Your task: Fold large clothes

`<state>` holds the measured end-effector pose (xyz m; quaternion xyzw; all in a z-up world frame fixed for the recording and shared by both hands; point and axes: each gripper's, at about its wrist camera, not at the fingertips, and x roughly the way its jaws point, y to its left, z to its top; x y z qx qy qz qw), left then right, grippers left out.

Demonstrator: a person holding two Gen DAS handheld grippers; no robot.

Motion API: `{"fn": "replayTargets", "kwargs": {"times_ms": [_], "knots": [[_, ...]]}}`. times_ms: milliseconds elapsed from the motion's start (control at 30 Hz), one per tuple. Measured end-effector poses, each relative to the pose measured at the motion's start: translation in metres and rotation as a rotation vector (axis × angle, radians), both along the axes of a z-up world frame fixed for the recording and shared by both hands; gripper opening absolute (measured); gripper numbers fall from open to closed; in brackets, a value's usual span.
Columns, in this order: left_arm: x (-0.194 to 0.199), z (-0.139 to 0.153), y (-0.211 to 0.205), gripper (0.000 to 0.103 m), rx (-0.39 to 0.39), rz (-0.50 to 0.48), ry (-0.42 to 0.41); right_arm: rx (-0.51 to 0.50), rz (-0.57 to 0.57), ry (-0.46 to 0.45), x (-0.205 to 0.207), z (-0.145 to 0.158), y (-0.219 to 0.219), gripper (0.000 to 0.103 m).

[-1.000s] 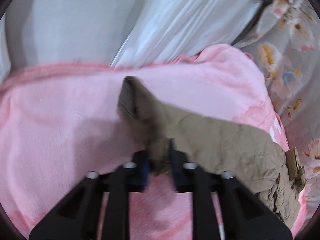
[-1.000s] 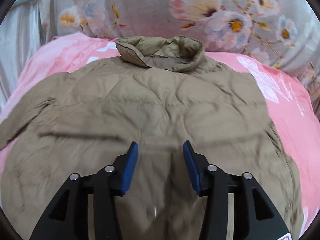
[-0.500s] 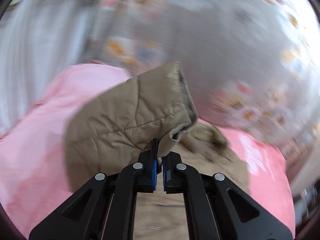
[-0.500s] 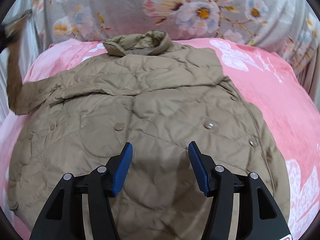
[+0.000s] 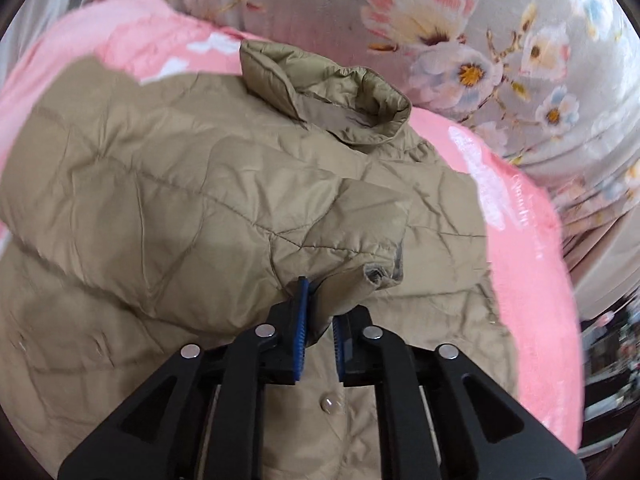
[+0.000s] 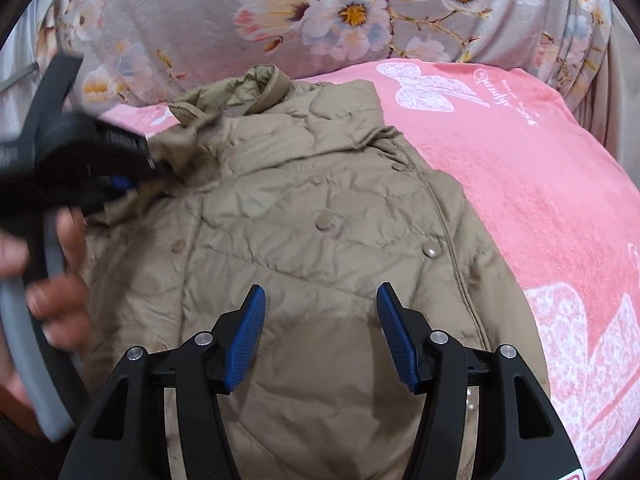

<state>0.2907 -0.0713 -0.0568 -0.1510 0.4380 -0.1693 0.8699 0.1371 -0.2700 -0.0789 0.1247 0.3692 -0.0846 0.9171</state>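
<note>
The khaki quilted jacket lies front-up on the pink blanket, collar toward the floral curtain. The left tongs are clamped on the cuff of the sleeve, which lies across the jacket's chest. The right tongs hover above the jacket's lower front, spread apart and holding nothing.

Jacket is spread on the blanket, collar lying toward the curtain behind. Sleeve is laid across the jacket's front, cuff clamped in the left tool. The right tool is held parted over the lower front, blanket extending to its right.
</note>
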Motion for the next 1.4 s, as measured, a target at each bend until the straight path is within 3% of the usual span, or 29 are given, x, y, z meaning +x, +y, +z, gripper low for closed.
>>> {"fn": "replayTargets", "kwargs": {"times_ms": [33,100,133,167,233,333,467,567,633,700,733,800,900,1067,1200,1400], "knots": [[0.002,0.001,-0.001,0.017,-0.03,-0.007,0.002,0.018,0.008,-0.007,0.004,0.002,-0.001,0.058],[-0.003,0.006,0.009,0.042,-0.095,-0.027,0.003,0.087,0.036,-0.025,0.015,0.008,-0.003,0.06],[-0.006,0.01,0.015,0.071,-0.124,-0.028,-0.006,0.144,0.06,-0.035,0.025,0.011,-0.004,0.06],[-0.009,0.015,0.021,0.086,-0.152,-0.01,-0.032,0.188,0.082,-0.04,0.035,0.013,-0.003,0.06],[-0.016,0.024,0.031,0.091,-0.157,0.024,-0.086,0.271,0.128,-0.052,0.053,0.015,0.001,0.06],[-0.017,0.03,0.041,0.091,-0.143,0.002,-0.094,0.348,0.153,-0.043,0.08,0.017,0.012,0.06],[-0.022,0.032,0.077,0.09,-0.06,0.119,-0.123,0.36,0.199,0.002,0.101,0.014,0.038,0.061],[-0.022,0.028,0.112,0.089,0.026,0.242,-0.104,0.302,0.235,0.059,0.117,0.004,0.066,0.061],[-0.017,0.024,0.13,0.087,0.072,0.297,-0.074,0.235,0.245,0.086,0.126,-0.001,0.082,0.049],[-0.013,0.019,0.145,0.084,0.1,0.327,-0.05,0.148,0.245,0.078,0.133,0.003,0.092,0.008],[-0.01,0.015,0.154,0.082,0.118,0.34,-0.03,0.144,0.249,0.065,0.135,0.008,0.089,0.003],[-0.007,0.012,0.16,0.081,0.14,0.338,-0.01,0.145,0.237,0.013,0.14,0.028,0.078,0.003],[-0.002,0.007,0.16,0.081,0.219,0.309,0.0,0.038,0.172,-0.122,0.146,0.084,0.052,0.003],[0.012,-0.003,0.149,0.081,0.295,0.254,0.001,-0.103,0.061,-0.2,0.153,0.132,0.002,0.003],[0.037,-0.007,0.138,0.079,0.324,0.226,0.01,-0.111,0.031,-0.172,0.159,0.133,-0.032,0.003],[0.082,-0.017,0.135,0.063,0.439,0.27,0.022,-0.096,0.036,-0.131,0.161,0.118,-0.053,0.003]]}}
